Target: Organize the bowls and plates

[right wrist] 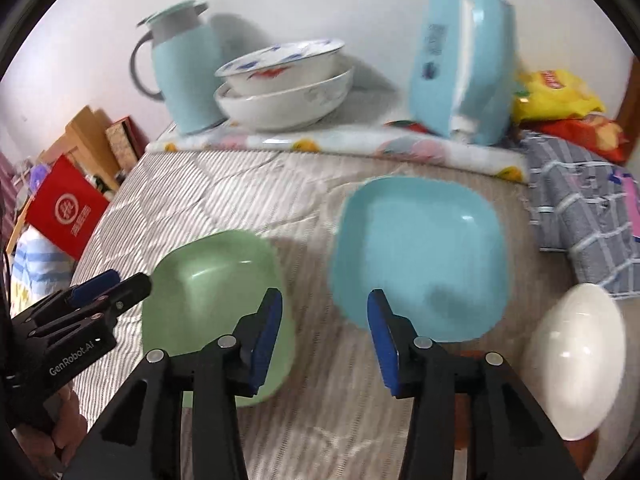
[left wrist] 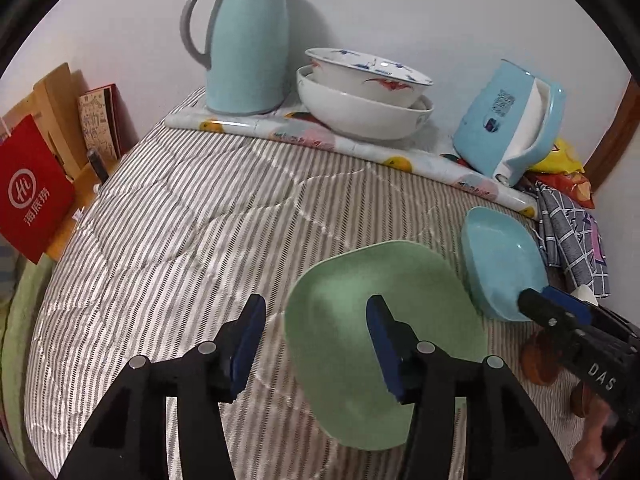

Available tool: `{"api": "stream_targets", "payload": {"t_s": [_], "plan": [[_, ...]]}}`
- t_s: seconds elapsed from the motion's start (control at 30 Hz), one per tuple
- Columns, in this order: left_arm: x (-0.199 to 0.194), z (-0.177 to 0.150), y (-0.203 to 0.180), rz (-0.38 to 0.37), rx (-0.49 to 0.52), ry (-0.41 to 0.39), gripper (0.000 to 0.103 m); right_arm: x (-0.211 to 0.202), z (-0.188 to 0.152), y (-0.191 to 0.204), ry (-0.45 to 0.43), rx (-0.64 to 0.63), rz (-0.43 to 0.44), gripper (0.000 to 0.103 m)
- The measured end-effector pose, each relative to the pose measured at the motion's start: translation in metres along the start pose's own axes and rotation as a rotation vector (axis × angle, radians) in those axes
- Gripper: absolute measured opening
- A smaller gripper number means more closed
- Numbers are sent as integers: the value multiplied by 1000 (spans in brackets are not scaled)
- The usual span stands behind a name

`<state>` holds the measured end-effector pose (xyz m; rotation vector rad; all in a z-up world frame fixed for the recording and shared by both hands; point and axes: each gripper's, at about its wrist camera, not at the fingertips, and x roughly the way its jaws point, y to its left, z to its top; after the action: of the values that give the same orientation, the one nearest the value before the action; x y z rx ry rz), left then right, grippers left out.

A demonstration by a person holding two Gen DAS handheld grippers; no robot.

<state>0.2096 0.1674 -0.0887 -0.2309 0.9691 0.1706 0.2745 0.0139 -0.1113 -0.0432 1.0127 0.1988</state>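
A green squarish plate [left wrist: 420, 288] [right wrist: 208, 280] lies on the striped quilt [left wrist: 200, 220]. My left gripper [left wrist: 316, 312] stands open over the plate's left rim: the right pad hangs above the plate, the left pad above the quilt, and neither presses on it. Just right of the green plate sits a blue squarish plate [left wrist: 500, 260] [right wrist: 420, 252]. My right gripper [right wrist: 325, 304] is open at the blue plate's near left edge, with bare quilt between its pads. A white bowl [right wrist: 576, 360] lies at the near right.
At the back, on a fruit-print mat [left wrist: 320, 136], stand a teal jug [left wrist: 248, 52], two stacked white bowls [left wrist: 360, 96] and a blue box [left wrist: 508, 120]. A checked cloth [right wrist: 580, 216] and snack bags [right wrist: 556, 96] lie right. A red bag [left wrist: 32, 192] stands left.
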Motion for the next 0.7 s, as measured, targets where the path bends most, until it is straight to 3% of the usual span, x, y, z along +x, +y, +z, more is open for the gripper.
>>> {"api": "stream_targets", "payload": {"t_s": [0.33, 0.6, 0.7], "plan": [[-8, 6, -58, -32, 78, -41, 50, -29, -6, -76, -41, 107, -87, 45], [3, 19, -100, -75, 94, -49, 50, -31, -1, -108, -60, 104, -112, 45], [14, 23, -112, -86, 114, -18, 50, -26, 5, -115, -63, 110, -104, 45]]}}
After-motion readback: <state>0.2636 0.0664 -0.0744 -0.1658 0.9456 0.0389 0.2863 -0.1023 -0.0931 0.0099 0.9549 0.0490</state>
